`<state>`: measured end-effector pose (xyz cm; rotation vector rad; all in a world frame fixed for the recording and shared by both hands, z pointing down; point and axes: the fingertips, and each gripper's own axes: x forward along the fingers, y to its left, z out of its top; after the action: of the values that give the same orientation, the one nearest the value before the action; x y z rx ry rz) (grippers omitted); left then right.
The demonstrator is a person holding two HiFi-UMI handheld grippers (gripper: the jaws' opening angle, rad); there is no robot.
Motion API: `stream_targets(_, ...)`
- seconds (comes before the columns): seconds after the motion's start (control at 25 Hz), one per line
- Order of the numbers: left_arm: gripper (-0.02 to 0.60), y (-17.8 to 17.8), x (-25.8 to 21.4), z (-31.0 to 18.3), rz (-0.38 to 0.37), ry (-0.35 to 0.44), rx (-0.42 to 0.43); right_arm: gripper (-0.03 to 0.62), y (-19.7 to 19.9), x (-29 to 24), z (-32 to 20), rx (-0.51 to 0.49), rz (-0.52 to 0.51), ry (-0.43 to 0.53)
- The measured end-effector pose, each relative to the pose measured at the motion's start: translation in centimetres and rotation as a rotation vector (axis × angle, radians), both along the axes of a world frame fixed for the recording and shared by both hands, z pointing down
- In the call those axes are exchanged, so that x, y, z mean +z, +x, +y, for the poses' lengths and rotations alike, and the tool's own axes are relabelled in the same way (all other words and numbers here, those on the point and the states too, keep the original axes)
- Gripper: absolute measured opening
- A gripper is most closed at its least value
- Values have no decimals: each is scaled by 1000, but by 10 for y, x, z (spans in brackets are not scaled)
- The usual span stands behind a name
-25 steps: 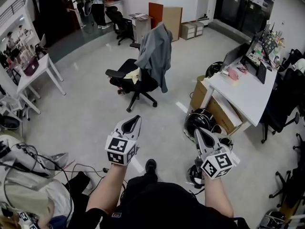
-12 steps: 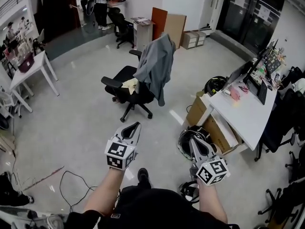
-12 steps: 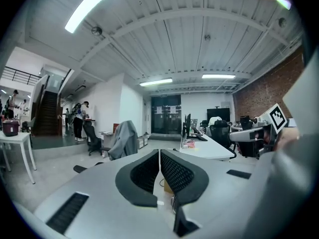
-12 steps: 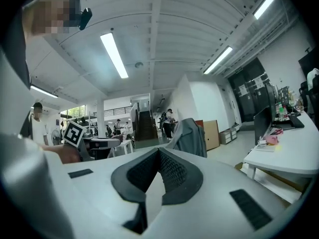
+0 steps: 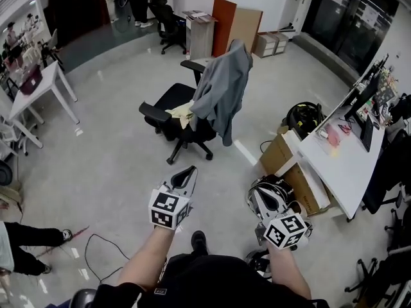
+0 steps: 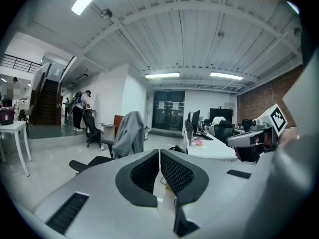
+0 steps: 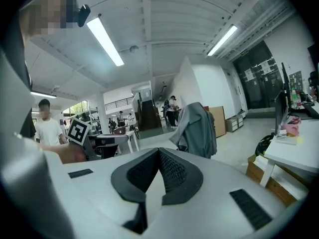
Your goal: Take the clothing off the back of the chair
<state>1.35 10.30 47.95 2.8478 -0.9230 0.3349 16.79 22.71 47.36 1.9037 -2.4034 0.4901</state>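
A grey jacket [image 5: 223, 90] hangs over the back of a black office chair [image 5: 172, 114] on castors, in the middle of the floor ahead of me. A pale yellow cloth [image 5: 182, 111] lies on its seat. The jacket [image 6: 128, 133] also shows in the left gripper view, and the same jacket [image 7: 198, 130] in the right gripper view. My left gripper [image 5: 190, 170] is shut and empty, well short of the chair. Further right, my right gripper [image 5: 259, 194] is also shut and holds nothing.
A white desk [image 5: 337, 162] with cardboard boxes [image 5: 289, 165] under it stands to the right, with a black helmet [image 5: 273, 194] and a bag [image 5: 304, 116] on the floor near it. A white table [image 5: 35, 85] is at the left. A person's legs [image 5: 29, 236] are at lower left.
Both grippers have travelled forward with me toward the chair, which now sits closer and larger in view. Both stayed shut.
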Motion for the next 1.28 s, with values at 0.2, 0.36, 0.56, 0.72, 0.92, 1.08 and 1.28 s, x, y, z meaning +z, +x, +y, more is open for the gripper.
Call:
stream_targets(0.2,11,-10,-13,-40,3,60,9,15,-11,-18,-48,-4,27,27)
stream_targets(0.36,11,-21,-13,-60,40,48,-16,15,-12,-18,-73,1,37,3)
stream_targets(0.56,11,-38,0,-82,36,27,-54,15,-17,-19,-105,-16,41,5)
stream_targets(0.72,11,-34,9,-93,30,3,-67,15,-18,-15,-130,-51,37,0)
stream_targets(0.92,11,-12,8,-127,10,4,-80,15,-5,-8,-177,-92,4,1)
stream_targets(1.08,12,22,18,-167,-24,0,-96,15,22,1,-223,-128,-2,5)
stream_targets(1.28,13,83,25,-228,-62,-5,-85,15,62,6,-287,-183,11,10)
